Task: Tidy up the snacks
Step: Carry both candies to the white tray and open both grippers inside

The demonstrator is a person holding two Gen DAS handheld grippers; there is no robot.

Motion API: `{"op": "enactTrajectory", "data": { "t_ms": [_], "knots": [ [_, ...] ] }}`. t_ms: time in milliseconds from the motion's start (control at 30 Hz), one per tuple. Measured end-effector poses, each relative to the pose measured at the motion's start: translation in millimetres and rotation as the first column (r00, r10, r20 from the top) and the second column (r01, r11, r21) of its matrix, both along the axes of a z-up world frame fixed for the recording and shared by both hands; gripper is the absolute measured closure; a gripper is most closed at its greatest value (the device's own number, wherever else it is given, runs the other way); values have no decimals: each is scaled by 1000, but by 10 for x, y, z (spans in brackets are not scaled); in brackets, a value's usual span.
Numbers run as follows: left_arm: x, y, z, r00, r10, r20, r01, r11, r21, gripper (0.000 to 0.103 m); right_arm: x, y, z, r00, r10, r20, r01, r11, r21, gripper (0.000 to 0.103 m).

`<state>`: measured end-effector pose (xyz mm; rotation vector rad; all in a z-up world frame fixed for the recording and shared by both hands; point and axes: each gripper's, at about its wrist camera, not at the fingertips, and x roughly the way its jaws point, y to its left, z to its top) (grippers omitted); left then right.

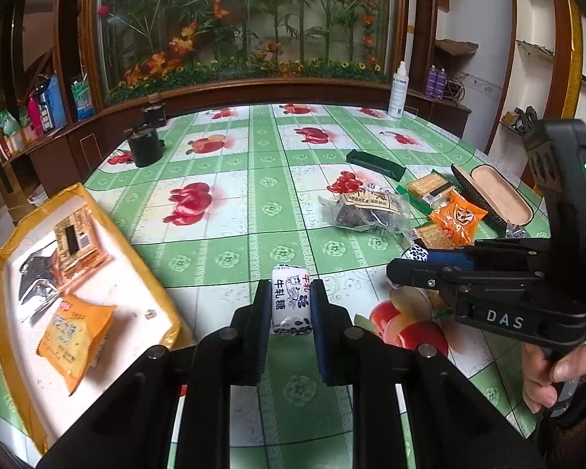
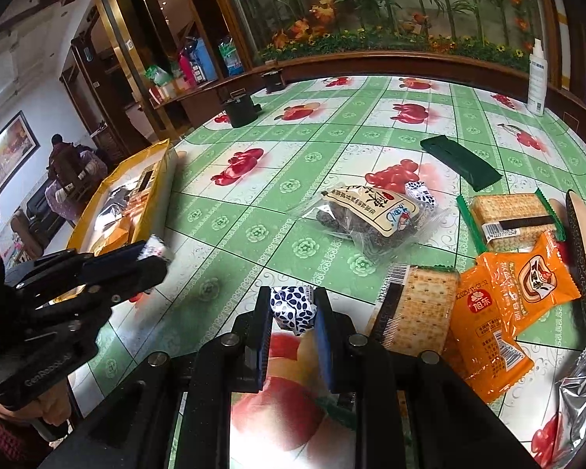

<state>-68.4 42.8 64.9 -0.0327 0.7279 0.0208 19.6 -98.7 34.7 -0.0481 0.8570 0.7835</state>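
Nougat candy (image 1: 292, 300), light w/ slick crinkly wrapper, pinched mid-body by left gripper (image 1: 292, 305) near yellow tray (image 1: 8, 273). Right gripper (image 2: 293, 308) clamps another candy (image 2: 293, 306). Squeeze gently.

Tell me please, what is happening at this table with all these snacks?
A person is sorting snacks with a handheld gripper in each hand. The left gripper is shut on a white wrapped candy, near the yellow tray, where a few packets already lie. The right gripper is shut on a blue-and-white candy. Cracker packs, orange packets and a clear bag of dark snacks lie loose on the green tablecloth.
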Motion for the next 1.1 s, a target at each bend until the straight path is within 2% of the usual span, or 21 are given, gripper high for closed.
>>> {"op": "enactTrajectory", "data": {
  "t_ms": [567,967,1100],
  "knots": [
    [-353,309,259,994,73,79,-74,997,2,84,-78,230,105,998,66,-24,-64,993,99,80],
    [-497,589,281,987,134,85,-133,991,-14,84,-262,745,266,984,174,-21,-169,973,160,80],
    [-572,836,314,978,185,99,-181,982,-43,84,-318,981,314,978,207,-15,-202,967,157,80]
  ]
}}
